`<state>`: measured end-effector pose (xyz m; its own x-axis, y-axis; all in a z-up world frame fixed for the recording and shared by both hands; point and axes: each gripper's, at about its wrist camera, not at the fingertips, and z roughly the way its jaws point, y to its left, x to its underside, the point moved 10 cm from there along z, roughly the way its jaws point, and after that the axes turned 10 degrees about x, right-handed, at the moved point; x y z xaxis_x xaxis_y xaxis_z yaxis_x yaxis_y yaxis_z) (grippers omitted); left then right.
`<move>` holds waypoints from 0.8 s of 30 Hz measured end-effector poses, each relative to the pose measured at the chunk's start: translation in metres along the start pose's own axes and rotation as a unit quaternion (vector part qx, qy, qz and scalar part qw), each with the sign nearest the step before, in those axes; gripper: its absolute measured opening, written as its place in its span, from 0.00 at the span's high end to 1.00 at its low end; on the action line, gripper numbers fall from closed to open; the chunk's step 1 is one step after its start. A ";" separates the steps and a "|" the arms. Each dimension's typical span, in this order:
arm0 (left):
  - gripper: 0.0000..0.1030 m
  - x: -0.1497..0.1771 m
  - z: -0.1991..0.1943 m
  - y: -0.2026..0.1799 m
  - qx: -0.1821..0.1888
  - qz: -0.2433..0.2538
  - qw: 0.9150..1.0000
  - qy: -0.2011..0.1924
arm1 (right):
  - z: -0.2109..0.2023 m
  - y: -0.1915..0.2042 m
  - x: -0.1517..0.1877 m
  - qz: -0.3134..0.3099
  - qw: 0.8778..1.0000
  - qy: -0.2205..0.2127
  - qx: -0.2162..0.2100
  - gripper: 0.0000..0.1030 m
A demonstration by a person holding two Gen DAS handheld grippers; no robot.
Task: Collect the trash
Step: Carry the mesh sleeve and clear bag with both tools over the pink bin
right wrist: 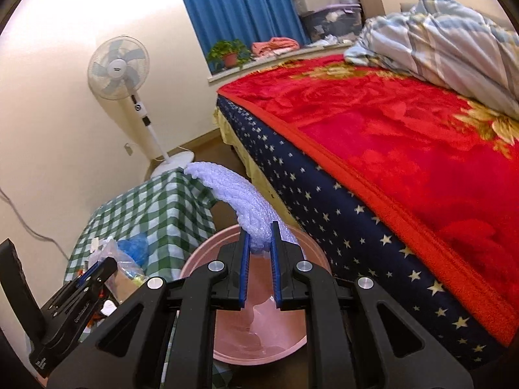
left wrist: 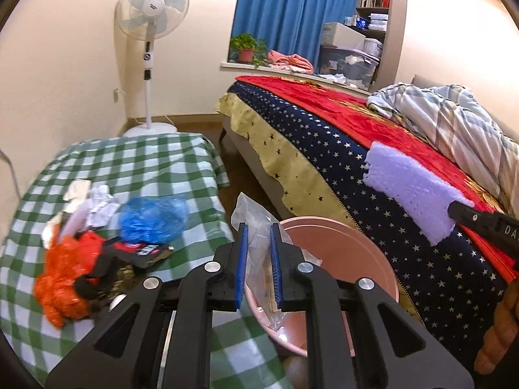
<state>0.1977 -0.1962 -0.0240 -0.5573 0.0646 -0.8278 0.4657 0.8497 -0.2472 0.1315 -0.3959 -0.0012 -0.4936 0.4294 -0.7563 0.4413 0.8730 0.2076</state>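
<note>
My left gripper (left wrist: 259,228) is shut on a crumpled clear plastic bag (left wrist: 256,223), held over the near rim of a pink basin (left wrist: 343,253) that stands between the table and the bed. My right gripper (right wrist: 260,227) is shut on a white foam sheet (right wrist: 233,191), which curves up and left above the same pink basin (right wrist: 207,253). In the left wrist view that foam sheet (left wrist: 412,188) hangs at the right, over the bed's edge. More trash lies on the checked table: a blue plastic wad (left wrist: 152,214), an orange bag (left wrist: 61,282), white paper scraps (left wrist: 97,204) and dark wrappers (left wrist: 139,249).
The green-checked table (left wrist: 146,162) is on the left and a bed with a red blanket (right wrist: 405,149) and starred navy side (left wrist: 356,175) on the right. A standing fan (left wrist: 149,26) is by the wall. A striped duvet (right wrist: 438,42) lies on the bed.
</note>
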 end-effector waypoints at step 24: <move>0.86 0.038 0.055 -0.015 0.064 0.012 0.997 0.049 | 0.049 0.008 0.035 -0.016 0.998 0.052 0.040 0.88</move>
<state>0.2074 -0.2356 -0.0792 -0.6059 0.1404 -0.7830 0.5605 0.7738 -0.2950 0.1544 -0.3855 -0.0564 -0.5819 0.4263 -0.6926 0.4800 0.8675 0.1306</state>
